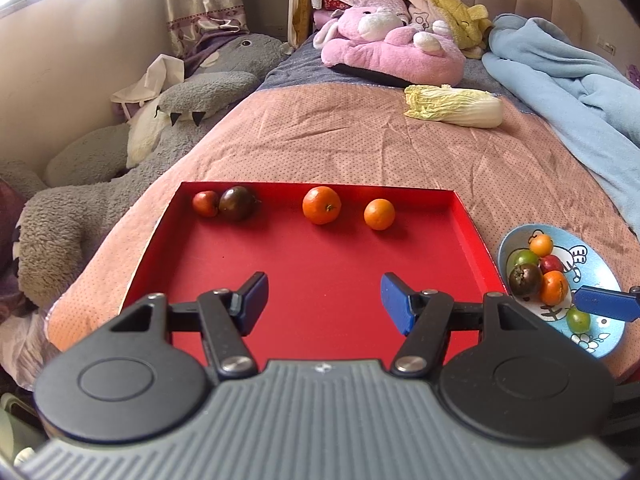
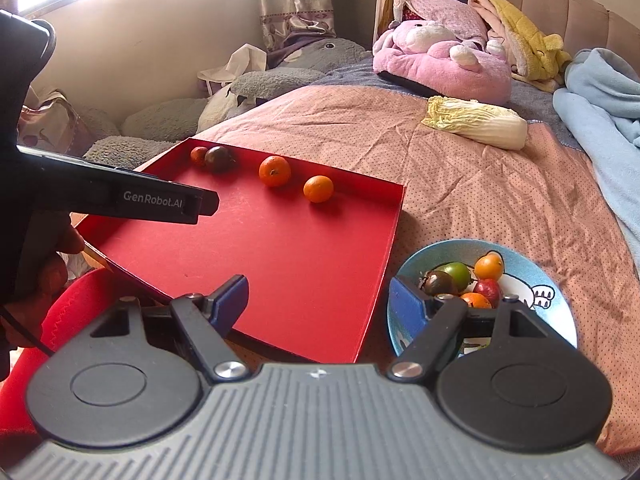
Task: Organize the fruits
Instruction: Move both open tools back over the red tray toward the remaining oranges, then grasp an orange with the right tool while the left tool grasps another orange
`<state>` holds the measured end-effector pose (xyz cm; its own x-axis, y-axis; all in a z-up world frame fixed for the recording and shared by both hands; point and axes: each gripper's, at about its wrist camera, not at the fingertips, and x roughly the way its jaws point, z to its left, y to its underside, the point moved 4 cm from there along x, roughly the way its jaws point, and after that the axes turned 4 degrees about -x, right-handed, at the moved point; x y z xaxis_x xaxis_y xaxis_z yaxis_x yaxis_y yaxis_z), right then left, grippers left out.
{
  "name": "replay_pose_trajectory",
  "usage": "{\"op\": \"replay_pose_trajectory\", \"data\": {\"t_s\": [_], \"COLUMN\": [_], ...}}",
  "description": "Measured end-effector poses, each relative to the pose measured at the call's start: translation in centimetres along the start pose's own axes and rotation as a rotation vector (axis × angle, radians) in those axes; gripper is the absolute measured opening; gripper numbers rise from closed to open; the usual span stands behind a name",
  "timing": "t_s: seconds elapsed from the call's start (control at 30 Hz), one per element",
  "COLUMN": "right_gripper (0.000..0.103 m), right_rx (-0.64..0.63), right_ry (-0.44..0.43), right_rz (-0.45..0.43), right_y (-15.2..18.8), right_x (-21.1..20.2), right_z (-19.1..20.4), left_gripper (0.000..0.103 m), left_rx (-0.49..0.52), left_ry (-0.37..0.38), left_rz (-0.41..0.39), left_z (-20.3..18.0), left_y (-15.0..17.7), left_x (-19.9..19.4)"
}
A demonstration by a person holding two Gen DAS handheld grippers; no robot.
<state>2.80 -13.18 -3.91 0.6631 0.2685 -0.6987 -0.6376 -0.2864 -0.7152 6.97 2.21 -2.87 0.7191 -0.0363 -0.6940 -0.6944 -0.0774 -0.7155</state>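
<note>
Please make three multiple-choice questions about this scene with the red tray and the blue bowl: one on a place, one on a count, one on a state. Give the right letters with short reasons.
1. Where does the blue bowl stand?
A. on the red tray
B. beside it, on the bed
C. on the floor

2. How many fruits lie on the tray?
A. two
B. four
C. six

3. How is the left tool?
A. open, empty
B. shut on an orange
C. shut, empty

Key: 1 B, the bowl sits on the bedcover past the tray's right edge. 2 B, two tomatoes and two oranges. 3 A, its fingers stand apart over bare tray.
</note>
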Motion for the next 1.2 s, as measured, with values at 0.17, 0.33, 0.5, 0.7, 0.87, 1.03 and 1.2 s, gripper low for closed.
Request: {"op": "replay_pose_trajectory", "data": {"t_s": [0.17,0.33,0.5,0.7,0.87,1.03,1.2], "right_gripper": [0.081,0.081,0.081,0.081,0.081,0.081,0.081], "right_rx": [-0.008,-0.018,-0.026,-0.037,-0.047,-0.053,-0.051], "right_ry": [-0.013,-0.025,-0.034,-0.04,-0.04,-0.041,-0.039], "right_rz": [-0.001,0.003,0.01,0.014,0.023,0.024,0.028], "right_y": [-0.6,-1.2,-1.7,-2.4,-3.1,-3.9,-4.6], "right_x": [0.9,2.0,3.2,4.8,6.3,7.6,9.2], "right_z": [0.3,0.8,1.3,1.7,2.0,2.2,2.0], "left_gripper": [0.065,0.065,0.065,0.065,0.065,0.065,0.065], "left_rx": [-0.016,-0.022,-0.031,-0.047,-0.068,-0.082,-0.103], "left_ry": [-0.015,-0.024,-0.028,-0.036,-0.043,-0.049,-0.056], "left_rz": [0.012,0.023,0.033,0.042,0.05,0.056,0.068], "left_z": [1.0,1.5,2.3,3.4,4.3,5.3,6.4], "left_y": [0.1,0.2,0.3,0.2,0.1,0.0,0.0], "left_x": [0.9,1.7,2.4,3.2,3.9,4.6,5.4]}}
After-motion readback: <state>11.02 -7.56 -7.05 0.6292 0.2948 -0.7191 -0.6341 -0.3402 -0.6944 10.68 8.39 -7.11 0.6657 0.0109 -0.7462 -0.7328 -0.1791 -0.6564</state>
